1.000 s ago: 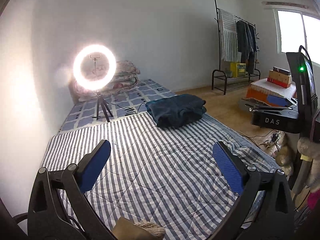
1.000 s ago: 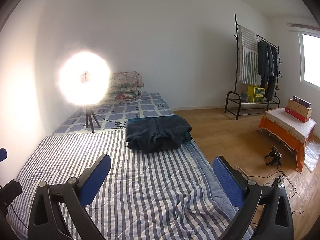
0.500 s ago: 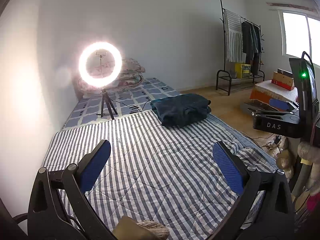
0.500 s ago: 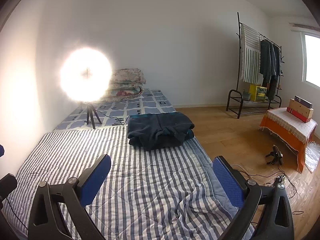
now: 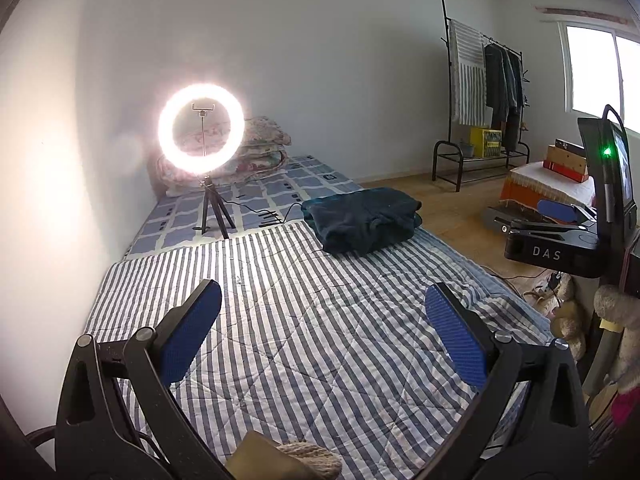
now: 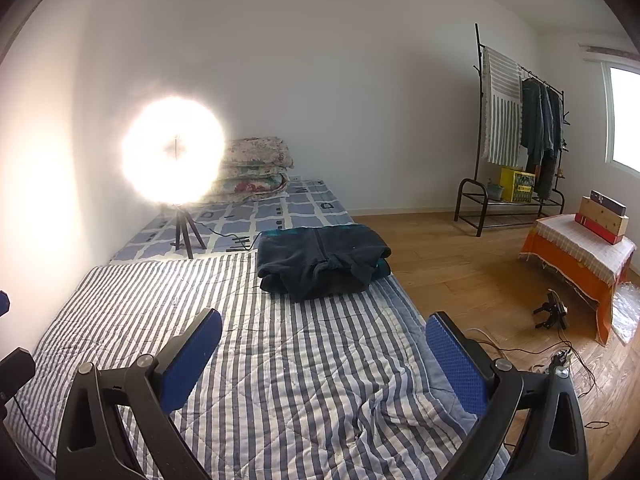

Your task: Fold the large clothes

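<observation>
Striped bedding (image 6: 304,360) covers the bed, and a dark folded garment (image 6: 322,260) sits at its far end, just this side of the ring light (image 5: 201,134) and toward the floor edge. Both grippers hang well short of it, holding nothing — the left gripper (image 5: 322,336) and right gripper (image 6: 323,354) each have fingers spread wide. The garment lies straight ahead of the right gripper, its long axis across the bed — probably the nearer one to reach it.
</observation>
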{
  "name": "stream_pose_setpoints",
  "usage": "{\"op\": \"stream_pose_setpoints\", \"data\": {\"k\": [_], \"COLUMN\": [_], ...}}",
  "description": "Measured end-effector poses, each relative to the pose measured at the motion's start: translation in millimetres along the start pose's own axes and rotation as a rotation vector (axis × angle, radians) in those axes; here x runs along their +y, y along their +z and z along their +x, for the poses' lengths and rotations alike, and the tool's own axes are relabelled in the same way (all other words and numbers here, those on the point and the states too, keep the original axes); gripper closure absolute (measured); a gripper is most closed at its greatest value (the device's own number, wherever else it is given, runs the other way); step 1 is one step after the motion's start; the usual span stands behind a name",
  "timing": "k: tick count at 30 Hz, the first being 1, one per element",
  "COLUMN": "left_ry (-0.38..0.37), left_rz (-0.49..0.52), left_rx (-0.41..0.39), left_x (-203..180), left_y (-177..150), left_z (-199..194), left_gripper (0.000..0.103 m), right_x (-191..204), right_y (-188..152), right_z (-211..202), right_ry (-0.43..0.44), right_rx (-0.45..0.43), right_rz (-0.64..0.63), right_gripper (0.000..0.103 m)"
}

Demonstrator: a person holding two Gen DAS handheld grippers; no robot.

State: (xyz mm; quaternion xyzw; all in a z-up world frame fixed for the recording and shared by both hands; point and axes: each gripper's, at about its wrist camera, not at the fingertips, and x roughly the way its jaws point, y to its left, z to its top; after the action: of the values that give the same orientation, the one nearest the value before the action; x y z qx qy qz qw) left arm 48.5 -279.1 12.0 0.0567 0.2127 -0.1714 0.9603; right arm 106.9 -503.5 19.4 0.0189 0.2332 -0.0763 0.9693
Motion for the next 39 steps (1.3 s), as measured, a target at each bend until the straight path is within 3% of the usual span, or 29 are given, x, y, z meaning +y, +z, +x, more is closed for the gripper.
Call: {"op": "stream_pose_setpoints", "data": {"k": [39], "left_ry": [0.007], "left_rz": [-0.028], "left_rx": [-0.002], "left_x": [-4.8], "left_y": [0.3], "left_z": [-3.6], "left_gripper": [0.000], "right_x": [-2.2], "right_y": [-1.0], "right_z": [4.9], "right_ry": [0.013], "right_rx": [0.014], "right_rz": [-0.024], "right_gripper": [0.000]}}
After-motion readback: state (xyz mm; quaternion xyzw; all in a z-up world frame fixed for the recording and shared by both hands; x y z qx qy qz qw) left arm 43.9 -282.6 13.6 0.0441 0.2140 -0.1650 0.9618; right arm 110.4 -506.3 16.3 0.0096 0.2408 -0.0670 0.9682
